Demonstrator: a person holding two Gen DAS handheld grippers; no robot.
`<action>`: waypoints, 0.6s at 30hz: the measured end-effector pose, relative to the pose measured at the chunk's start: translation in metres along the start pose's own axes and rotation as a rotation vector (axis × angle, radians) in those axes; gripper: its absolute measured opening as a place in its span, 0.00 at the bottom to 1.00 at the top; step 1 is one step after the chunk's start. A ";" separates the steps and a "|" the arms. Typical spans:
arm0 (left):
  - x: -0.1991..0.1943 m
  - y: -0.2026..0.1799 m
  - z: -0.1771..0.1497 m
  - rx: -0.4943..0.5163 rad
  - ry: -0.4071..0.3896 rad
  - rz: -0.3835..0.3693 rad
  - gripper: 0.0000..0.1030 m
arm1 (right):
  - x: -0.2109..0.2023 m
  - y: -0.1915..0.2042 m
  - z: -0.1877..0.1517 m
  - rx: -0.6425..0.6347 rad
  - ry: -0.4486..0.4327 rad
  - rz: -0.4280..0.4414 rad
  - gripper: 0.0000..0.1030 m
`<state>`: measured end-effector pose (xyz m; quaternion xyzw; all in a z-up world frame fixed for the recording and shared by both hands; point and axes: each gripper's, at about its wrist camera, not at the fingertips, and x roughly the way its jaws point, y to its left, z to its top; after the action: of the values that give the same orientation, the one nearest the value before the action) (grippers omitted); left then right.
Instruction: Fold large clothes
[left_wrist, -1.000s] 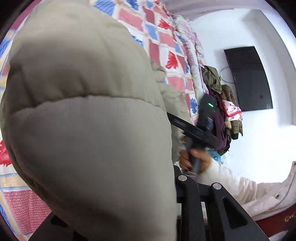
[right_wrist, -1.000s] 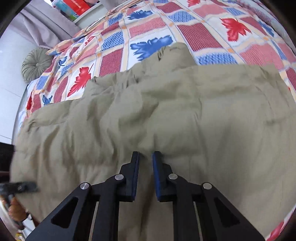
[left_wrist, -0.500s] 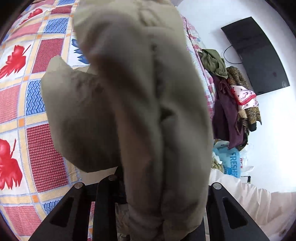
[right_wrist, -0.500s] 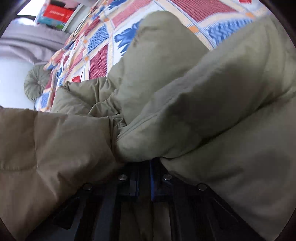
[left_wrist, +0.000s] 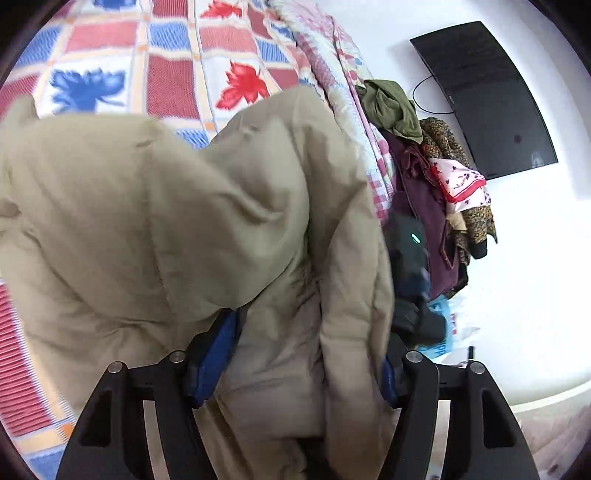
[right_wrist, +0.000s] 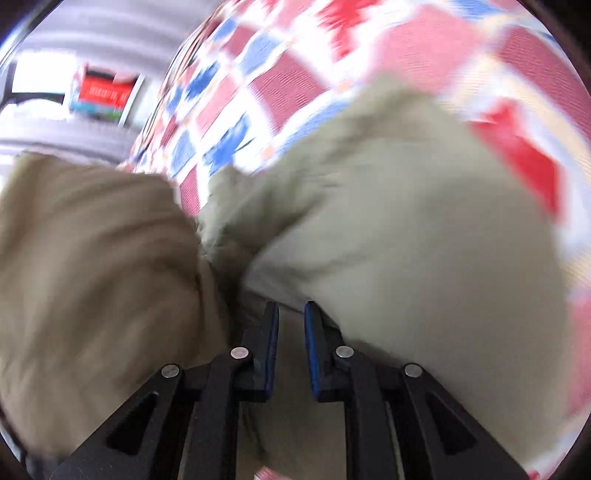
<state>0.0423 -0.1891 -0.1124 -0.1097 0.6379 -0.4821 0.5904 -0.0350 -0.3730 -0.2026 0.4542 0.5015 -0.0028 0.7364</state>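
The padded tan coat (left_wrist: 177, 229) fills the left and middle of the left wrist view, bunched up above the patchwork quilt (left_wrist: 166, 74) that covers the bed. The left gripper (left_wrist: 303, 354) has its tongs spread wide with a thick roll of the coat between them; the blue pads (left_wrist: 216, 350) touch the fabric on each side, so it appears clamped on that bundle. Half a second ago the coat hung as a tall column in front of this camera; now it has dropped lower and spread sideways, with more quilt showing in the upper part of the frame.

In the right wrist view, which is blurred by motion, the coat (right_wrist: 406, 240) sits in two mounds across the middle, with the quilt (right_wrist: 295, 85) above it. The right gripper (right_wrist: 291, 350) has its tongs close together with a narrow gap, and tan cloth runs between them at lower centre, so it seems to pinch a thin layer. A moment back the fabric covered these tongs; now they are clear to see.

I judge that the coat is being swung over itself for a fold and is not yet laid flat. At the right of the left view a clothes pile (left_wrist: 436, 177) hangs beside a dark screen (left_wrist: 487, 96).
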 end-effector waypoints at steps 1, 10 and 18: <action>0.014 0.005 0.004 -0.017 0.016 -0.005 0.65 | -0.010 -0.009 -0.005 0.018 -0.016 -0.005 0.16; 0.086 0.002 0.024 0.039 0.091 0.102 0.65 | -0.082 -0.044 -0.070 0.086 -0.110 -0.068 0.60; 0.089 -0.013 0.032 0.113 0.090 0.192 0.65 | -0.109 0.005 -0.108 -0.096 -0.097 0.061 0.78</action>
<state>0.0390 -0.2744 -0.1553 0.0070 0.6431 -0.4630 0.6100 -0.1666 -0.3463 -0.1274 0.4328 0.4509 0.0215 0.7803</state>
